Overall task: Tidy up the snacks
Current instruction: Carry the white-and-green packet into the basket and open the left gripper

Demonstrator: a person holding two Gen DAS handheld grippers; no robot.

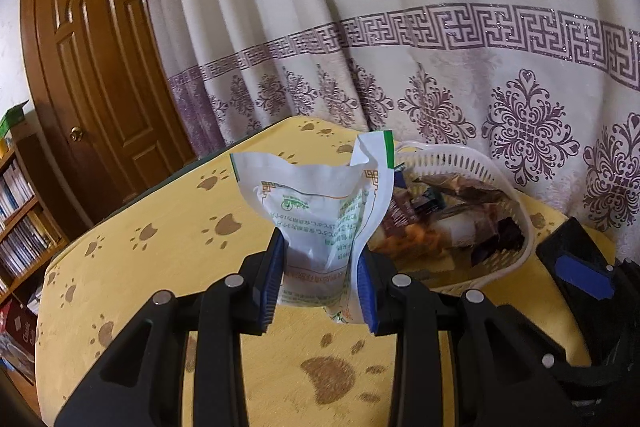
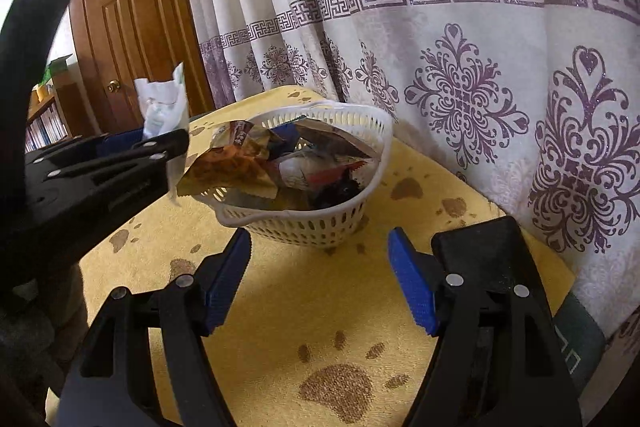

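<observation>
My left gripper (image 1: 320, 287) is shut on a white snack packet (image 1: 316, 211) with green print and holds it upright above the yellow tablecloth, left of a white plastic basket (image 1: 508, 187). The basket holds several snack packets (image 1: 440, 223). In the right wrist view the basket (image 2: 320, 223) stands just beyond my right gripper (image 2: 320, 283), which is open and empty above the cloth. The left gripper (image 2: 120, 155) with the white packet (image 2: 162, 107) shows at the left there, beside the basket's rim.
The table has a yellow cloth with brown paw prints (image 2: 332, 383). A white curtain with purple patterns (image 1: 440, 27) hangs close behind the table. A brown door (image 1: 100, 67) and a bookshelf (image 1: 20, 219) stand at the left.
</observation>
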